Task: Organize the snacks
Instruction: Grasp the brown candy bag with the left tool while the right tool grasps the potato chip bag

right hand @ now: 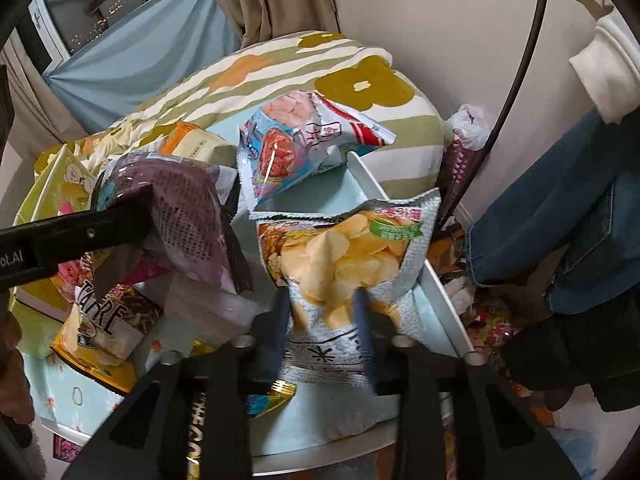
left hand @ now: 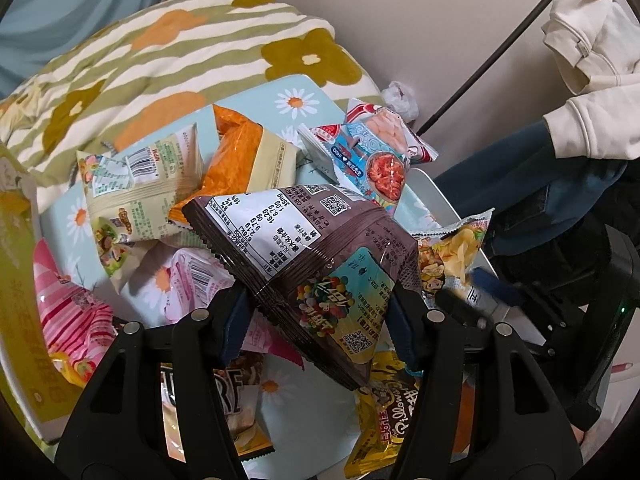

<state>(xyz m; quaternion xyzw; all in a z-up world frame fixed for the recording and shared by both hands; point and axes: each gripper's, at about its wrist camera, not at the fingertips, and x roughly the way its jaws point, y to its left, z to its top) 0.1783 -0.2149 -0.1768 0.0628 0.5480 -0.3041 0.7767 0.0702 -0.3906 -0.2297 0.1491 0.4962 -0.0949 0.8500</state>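
Most of the job is still ahead, by the look of it: the daisy-print surface (left hand: 308, 92) is heaped with snack bags in no order at all, with a flowered quilt (left hand: 168, 52) bunched up behind and a white tray edge (right hand: 372, 184) running along the right side. No sorted group shows anywhere, so I judge the tidying has barely started.

Down to the pile itself. At the back lies an orange bag (left hand: 236, 152), next to it a pale green bag (left hand: 132, 192) showing its barcode, and over on the right a blue shrimp-cracker bag (left hand: 372, 156) leans on the tray. A pink striped bag (left hand: 72, 312) sits low on the left, and more packs lie half buried underneath.

Now the action! The left gripper (left hand: 320, 312) is clamped on the brown candy bag (left hand: 320, 264), which hangs tilted above the heap, clearly lifted clear of it. The right gripper (right hand: 324, 316) has its jaws drawn in narrow, the blue pads pinching the lower front of the potato chip bag (right hand: 344, 264), which stands upright beside the tray edge.

Two bags in hand, then, and where either belongs the views don't show.
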